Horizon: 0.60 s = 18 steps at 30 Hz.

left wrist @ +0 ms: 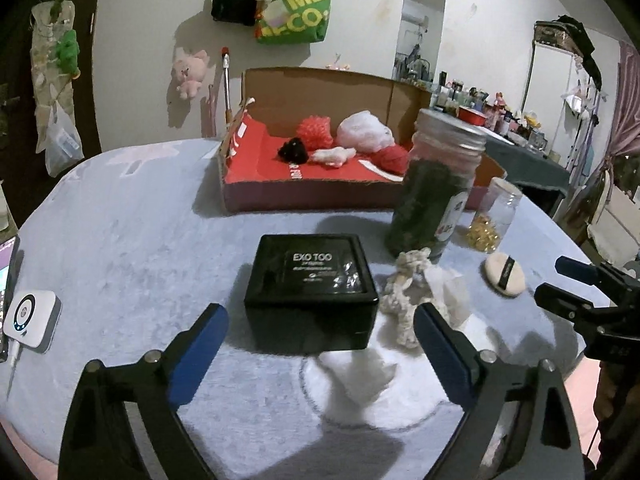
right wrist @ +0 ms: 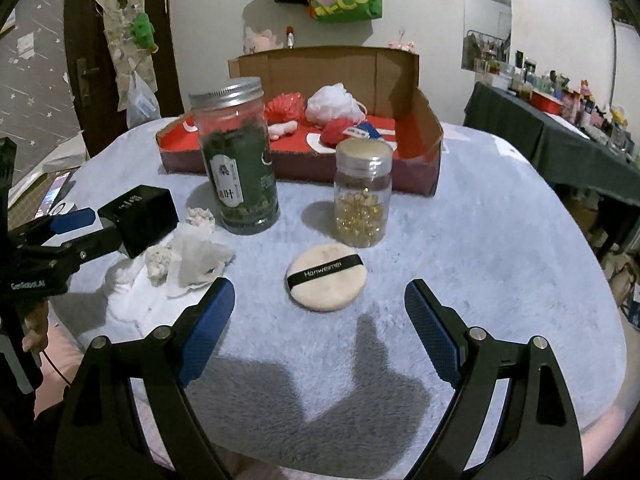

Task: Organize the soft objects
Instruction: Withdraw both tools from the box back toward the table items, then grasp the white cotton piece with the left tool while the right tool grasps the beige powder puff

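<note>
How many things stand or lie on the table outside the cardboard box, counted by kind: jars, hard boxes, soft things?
Jars: 2, the tea jar and the small jar of gold capsules.
Hard boxes: 1, the black box.
Soft things: 3, the powder puff, the knotted rope and the crumpled tissue.
Total: 6.

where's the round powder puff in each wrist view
Left wrist view: the powder puff lies at the right, on the table, right of the tall green jar.
Right wrist view: the puff lies near centre, ahead of the open right gripper.
Shared landmark: the tall green jar.
</note>
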### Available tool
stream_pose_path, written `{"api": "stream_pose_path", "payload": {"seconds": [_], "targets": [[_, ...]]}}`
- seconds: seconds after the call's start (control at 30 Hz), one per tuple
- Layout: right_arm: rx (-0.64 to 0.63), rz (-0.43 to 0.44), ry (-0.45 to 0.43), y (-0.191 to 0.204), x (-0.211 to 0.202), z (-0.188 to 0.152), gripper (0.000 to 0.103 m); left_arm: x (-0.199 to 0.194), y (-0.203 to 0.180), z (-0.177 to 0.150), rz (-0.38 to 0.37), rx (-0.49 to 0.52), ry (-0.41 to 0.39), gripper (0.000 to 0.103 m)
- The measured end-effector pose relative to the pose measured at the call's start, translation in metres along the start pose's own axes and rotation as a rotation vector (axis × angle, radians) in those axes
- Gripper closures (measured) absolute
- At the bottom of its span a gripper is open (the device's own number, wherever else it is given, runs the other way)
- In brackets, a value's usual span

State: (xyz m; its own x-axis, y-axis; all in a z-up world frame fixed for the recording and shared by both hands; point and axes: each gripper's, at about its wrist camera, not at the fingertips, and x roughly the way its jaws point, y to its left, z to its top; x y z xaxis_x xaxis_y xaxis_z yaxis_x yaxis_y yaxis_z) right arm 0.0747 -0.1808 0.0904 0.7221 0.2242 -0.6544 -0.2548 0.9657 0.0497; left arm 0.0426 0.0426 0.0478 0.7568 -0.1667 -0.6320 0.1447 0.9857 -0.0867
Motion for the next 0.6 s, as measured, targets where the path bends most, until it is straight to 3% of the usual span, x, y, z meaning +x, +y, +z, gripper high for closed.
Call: {"api": "stream_pose_path", "payload": {"seconds": [0.17, 0.33, 0.6], "targets": [[-0.005, 0.01, 0.01, 0.001, 0.003, -0.001, 0.016, 0.007, 0.007, -0.003, 0.009, -0.012, 0.027, 0.014], [-0.005, 0.021, 0.017, 0.001, 0.005, -0.001, 0.016, 0.012, 0.011, -0.004, -0.034, -0.023, 0.056, 0.03], [0.003, 0.025, 0.015, 0.0, 0.006, 0.002, 0.016, 0.009, 0.008, 0.005, -0.017, -0.009, 0.06, 0.031]]}}
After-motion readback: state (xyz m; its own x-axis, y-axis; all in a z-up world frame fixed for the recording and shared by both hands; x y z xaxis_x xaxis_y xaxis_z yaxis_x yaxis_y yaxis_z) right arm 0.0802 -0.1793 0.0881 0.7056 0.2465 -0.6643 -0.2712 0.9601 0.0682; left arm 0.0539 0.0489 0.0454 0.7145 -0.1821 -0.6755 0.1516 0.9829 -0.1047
